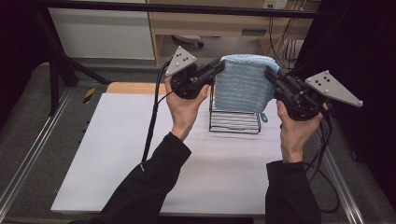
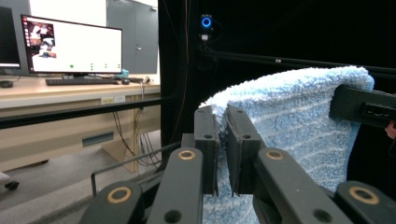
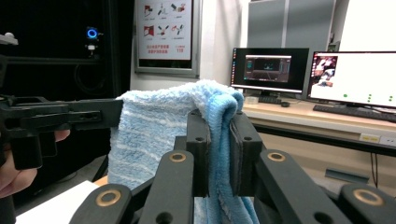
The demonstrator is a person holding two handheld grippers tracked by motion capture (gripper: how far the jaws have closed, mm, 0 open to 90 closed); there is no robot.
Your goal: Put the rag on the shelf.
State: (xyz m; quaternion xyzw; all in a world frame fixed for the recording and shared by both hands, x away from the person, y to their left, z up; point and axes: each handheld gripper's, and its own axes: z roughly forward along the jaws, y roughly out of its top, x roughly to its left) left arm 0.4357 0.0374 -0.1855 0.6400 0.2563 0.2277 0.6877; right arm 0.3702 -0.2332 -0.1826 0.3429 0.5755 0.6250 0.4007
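A light blue towel (image 1: 243, 83) hangs folded over the top of a black wire rack (image 1: 234, 122) at the back of the white table. My left gripper (image 1: 219, 66) is shut on the towel's upper left edge; in the left gripper view the jaws pinch the towel (image 2: 299, 116) at my left gripper (image 2: 223, 140). My right gripper (image 1: 271, 74) is shut on the upper right edge, and in the right gripper view the towel (image 3: 154, 126) is squeezed between the jaws of my right gripper (image 3: 219, 140). The towel is stretched between the two grippers.
The white table top (image 1: 140, 154) spreads out in front of the rack. Metal rails (image 1: 28, 158) run along both sides. A wooden desk (image 1: 210, 23) and cables stand behind the table. Monitors (image 3: 355, 77) sit on a desk farther off.
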